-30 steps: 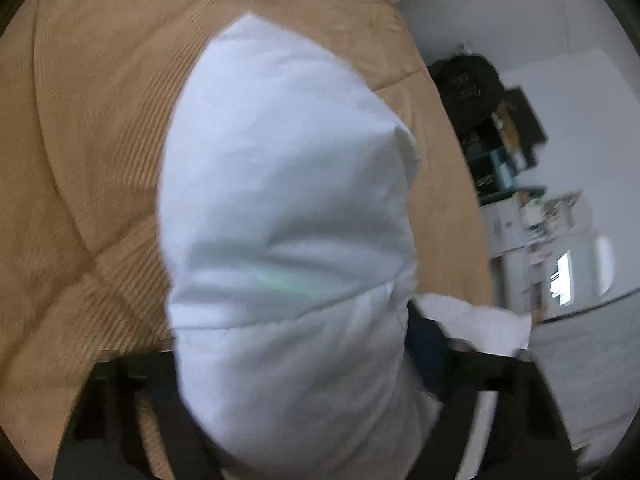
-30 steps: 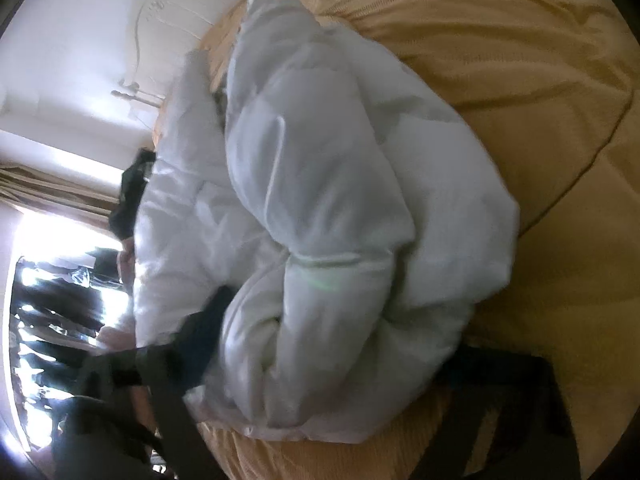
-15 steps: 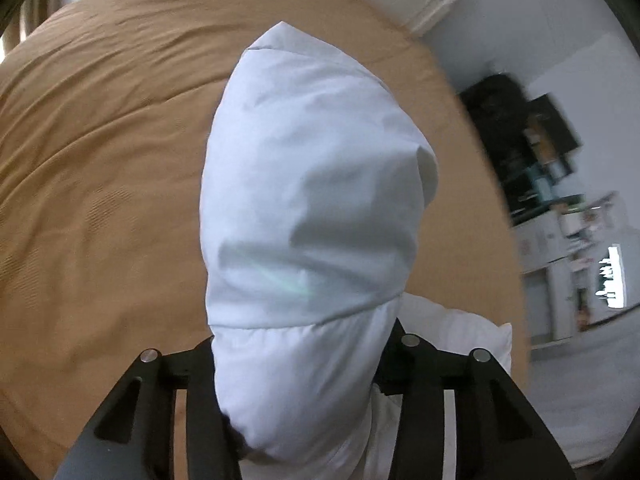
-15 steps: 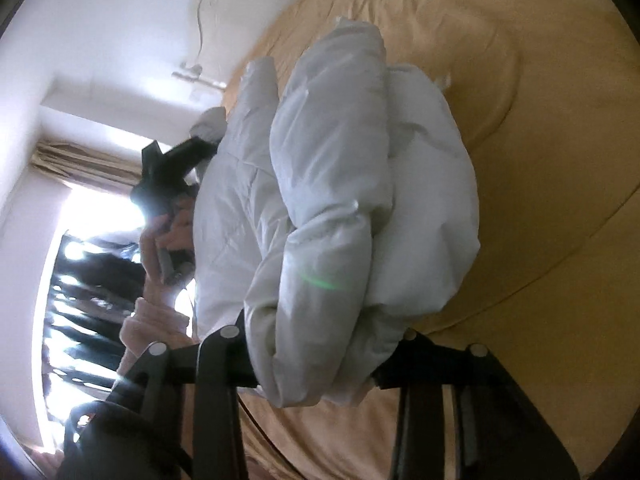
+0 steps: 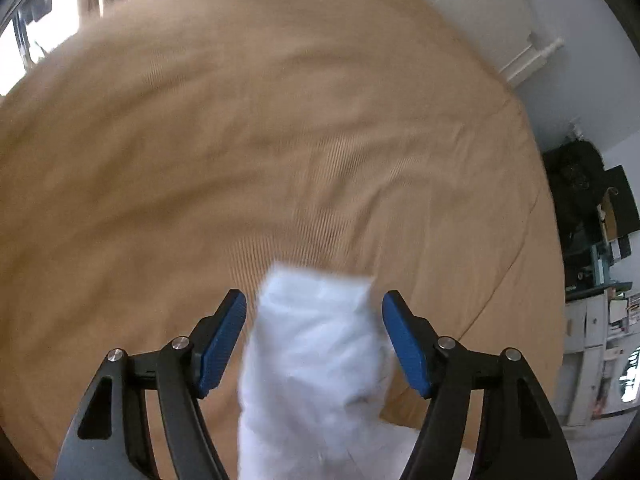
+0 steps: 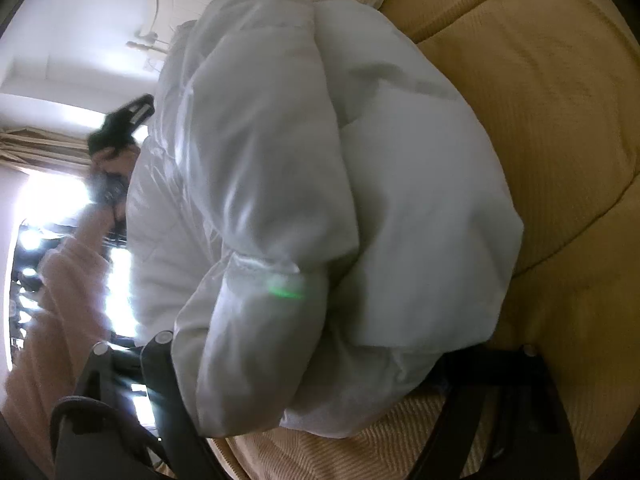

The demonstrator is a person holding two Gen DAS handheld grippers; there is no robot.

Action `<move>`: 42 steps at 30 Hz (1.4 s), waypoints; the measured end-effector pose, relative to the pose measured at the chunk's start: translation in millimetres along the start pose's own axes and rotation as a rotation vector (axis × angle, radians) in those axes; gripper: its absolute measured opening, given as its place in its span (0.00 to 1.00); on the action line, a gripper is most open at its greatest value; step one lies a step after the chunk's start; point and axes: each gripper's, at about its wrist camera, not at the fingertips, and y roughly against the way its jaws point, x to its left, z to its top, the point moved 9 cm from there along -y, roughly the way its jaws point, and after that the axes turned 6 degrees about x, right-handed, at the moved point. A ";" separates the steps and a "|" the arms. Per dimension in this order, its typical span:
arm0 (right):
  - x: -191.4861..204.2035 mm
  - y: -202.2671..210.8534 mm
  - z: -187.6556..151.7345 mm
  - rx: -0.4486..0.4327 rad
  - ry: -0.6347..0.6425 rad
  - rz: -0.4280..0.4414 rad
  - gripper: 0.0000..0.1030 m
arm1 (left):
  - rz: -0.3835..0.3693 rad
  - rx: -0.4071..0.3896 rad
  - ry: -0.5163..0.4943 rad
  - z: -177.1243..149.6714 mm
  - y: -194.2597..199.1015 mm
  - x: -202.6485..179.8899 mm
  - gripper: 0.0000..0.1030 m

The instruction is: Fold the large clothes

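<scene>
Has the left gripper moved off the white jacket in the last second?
Yes. The left gripper has pulled back and tilted toward the tan bedspread: the white jacket, which filled the view before, now shows only low between the opening jaws, untouched by the pads.

Hidden, cut off or blurred parts in two wrist views over a tan bed.

Left wrist view: the white padded garment [image 5: 316,364] between the left gripper [image 5: 314,340] fingers, whose jaws are opening, runs off the bottom edge, so its full extent is unknown; the tan bedcover [image 5: 240,140] ahead is motion-blurred, and the shelf clutter [image 5: 600,280] far right is too small to identify. Right wrist view: the garment covers the right gripper [image 6: 320,380] fingertips as its jaws open, so contact cannot be told; left of it, a person's hand [image 6: 110,168] holding a dark object is blurred against window glare.
</scene>
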 end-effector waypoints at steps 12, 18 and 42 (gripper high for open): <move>41.9 84.0 14.4 -0.045 0.094 -0.131 0.80 | 0.090 -0.101 -0.460 -244.2 132.0 6.4 0.77; 116.6 113.7 64.0 -0.148 0.393 -0.295 0.44 | 0.118 -0.018 -0.605 -366.5 77.5 1.7 0.73; 157.6 12.8 55.4 -0.049 0.585 -0.418 0.00 | 0.090 -0.035 -0.391 -375.4 78.6 28.5 0.87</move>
